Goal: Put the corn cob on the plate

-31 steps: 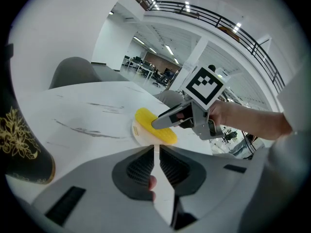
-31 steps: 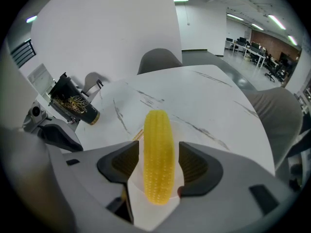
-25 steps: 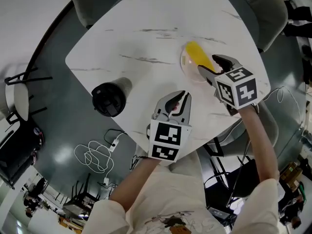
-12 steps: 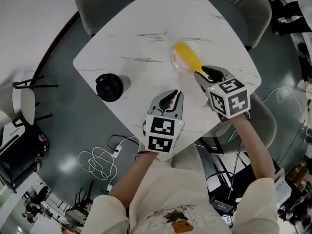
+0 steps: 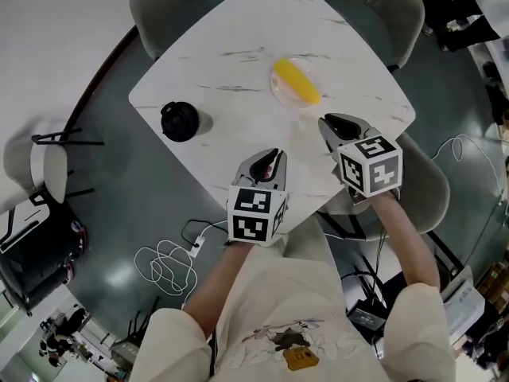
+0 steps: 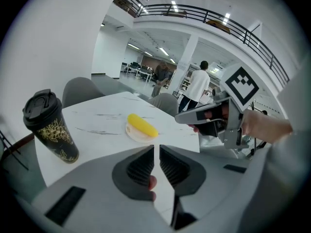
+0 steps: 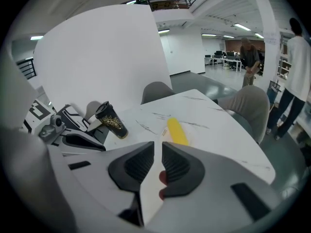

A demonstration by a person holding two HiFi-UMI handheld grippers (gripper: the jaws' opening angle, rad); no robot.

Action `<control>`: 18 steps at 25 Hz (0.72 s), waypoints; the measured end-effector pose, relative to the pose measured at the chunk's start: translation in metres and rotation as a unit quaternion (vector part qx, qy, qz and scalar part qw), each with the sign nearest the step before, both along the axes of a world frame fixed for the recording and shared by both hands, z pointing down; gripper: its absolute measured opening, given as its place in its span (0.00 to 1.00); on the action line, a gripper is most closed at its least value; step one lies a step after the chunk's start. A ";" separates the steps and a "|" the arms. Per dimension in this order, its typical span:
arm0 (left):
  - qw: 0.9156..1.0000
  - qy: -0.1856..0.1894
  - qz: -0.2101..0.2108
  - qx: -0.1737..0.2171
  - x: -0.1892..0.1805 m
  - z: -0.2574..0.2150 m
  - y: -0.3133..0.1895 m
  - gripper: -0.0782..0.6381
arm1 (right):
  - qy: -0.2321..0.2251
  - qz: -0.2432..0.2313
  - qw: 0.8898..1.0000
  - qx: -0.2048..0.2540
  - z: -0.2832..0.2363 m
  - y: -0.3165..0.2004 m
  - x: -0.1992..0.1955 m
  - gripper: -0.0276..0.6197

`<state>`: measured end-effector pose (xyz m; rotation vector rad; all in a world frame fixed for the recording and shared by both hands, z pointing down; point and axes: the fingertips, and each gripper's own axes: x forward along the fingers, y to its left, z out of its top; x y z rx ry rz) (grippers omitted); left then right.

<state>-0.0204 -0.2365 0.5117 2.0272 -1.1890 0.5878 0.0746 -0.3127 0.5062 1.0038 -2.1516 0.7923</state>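
Note:
A yellow corn cob (image 5: 296, 80) lies on a small pale plate (image 5: 277, 95) toward the far right of the white marble table (image 5: 238, 22). The left gripper view shows the same cob (image 6: 142, 125) and plate (image 6: 132, 134), and the right gripper view shows the cob (image 7: 177, 131). My right gripper (image 5: 328, 120) hovers short of the plate, apart from it; its jaws are closing to a narrow gap with nothing between them (image 7: 158, 144). My left gripper (image 5: 270, 156) hangs over the table's near edge, shut and empty (image 6: 156, 147).
A black lidded cup (image 5: 180, 121) with gold print stands at the table's left corner (image 6: 51, 127). Grey chairs (image 5: 183, 6) ring the table on its far sides. A white cable (image 5: 163, 261) lies coiled on the floor. People stand far off in the hall.
Both grippers have drawn back from the plate toward me and risen. The right gripper's jaws, wide open a second ago, have narrowed. The corn cob stays on the plate.

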 end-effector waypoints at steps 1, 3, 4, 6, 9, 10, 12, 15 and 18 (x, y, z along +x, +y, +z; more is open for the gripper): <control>1.000 -0.002 -0.001 -0.001 0.000 -0.002 0.006 0.16 | -0.004 0.005 1.000 0.001 -0.002 0.006 0.002 0.13; 1.000 -0.005 -0.005 -0.002 -0.001 -0.007 0.018 0.16 | -0.011 0.017 1.000 0.003 -0.007 0.017 0.009 0.07; 1.000 -0.006 -0.009 -0.002 -0.002 -0.009 0.023 0.16 | -0.015 0.023 1.000 0.004 -0.009 0.022 0.011 0.07; 1.000 -0.008 -0.016 -0.001 -0.004 -0.016 0.031 0.16 | -0.022 0.030 0.999 0.004 -0.013 0.031 0.016 0.07; 1.000 -0.008 -0.024 0.007 -0.006 -0.029 0.039 0.16 | -0.029 0.034 0.999 0.008 -0.023 0.047 0.021 0.07; 1.000 -0.008 -0.026 0.011 -0.006 -0.034 0.042 0.16 | -0.031 0.034 0.999 0.011 -0.026 0.052 0.022 0.07; 0.999 -0.008 -0.028 0.019 -0.005 -0.044 0.046 0.16 | -0.037 0.036 0.998 0.017 -0.035 0.062 0.023 0.07; 0.999 -0.008 -0.028 0.031 -0.003 -0.058 0.054 0.16 | -0.048 0.036 0.998 0.033 -0.054 0.079 0.021 0.07; 0.999 -0.007 -0.027 0.043 -0.002 -0.071 0.064 0.16 | -0.049 0.032 0.996 0.065 -0.075 0.095 0.020 0.07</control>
